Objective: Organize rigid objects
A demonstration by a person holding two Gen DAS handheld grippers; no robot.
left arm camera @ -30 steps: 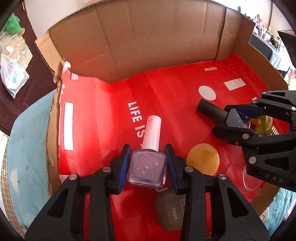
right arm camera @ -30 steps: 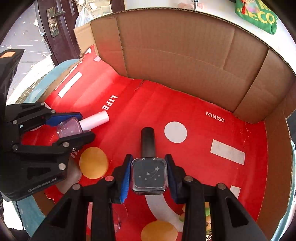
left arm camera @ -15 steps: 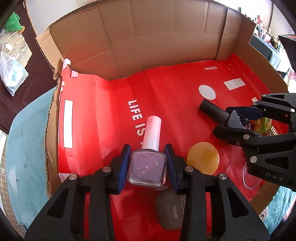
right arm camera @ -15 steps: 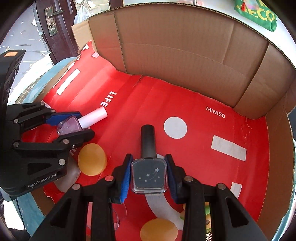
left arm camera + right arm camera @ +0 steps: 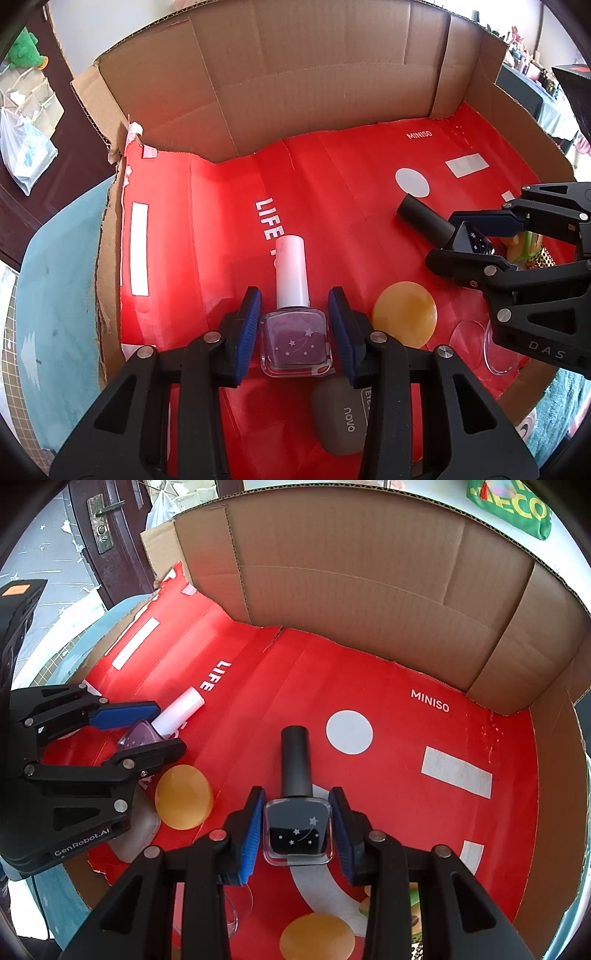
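Cardboard box (image 5: 295, 85), its brown walls standing up on the far side, takes up most of both views; its floor is lined with a red sheet (image 5: 221, 206) printed with white shapes and the words "LIFE" and "MINISO". The box sits on a teal surface (image 5: 55, 295), visible along its left edge in the left wrist view.

Next in size are the two black tools with blue pads. The left gripper (image 5: 294, 328) is clenched on a purple nail polish bottle (image 5: 294, 343), its pads pressing the square glass body on both sides, the long white cap pointing away from the camera over the red sheet. The right gripper (image 5: 297, 827) is likewise clamped on a dark nail polish bottle (image 5: 297, 830) with small stars on its face and a black cap pointing forward. In the left wrist view the right gripper (image 5: 476, 240) shows at the right edge holding that dark bottle (image 5: 476, 240) above the floor.

Among the smaller things, a grey pebble-shaped case (image 5: 340, 421) marked "novo" lies just below the left gripper's fingers. An orange disc (image 5: 404, 314) lies flat on the red sheet between the two grippers. A second orange disc (image 5: 317, 938) lies near the bottom of the right wrist view. Clear round lids (image 5: 476, 339) rest beside the first disc, near the box's near edge.
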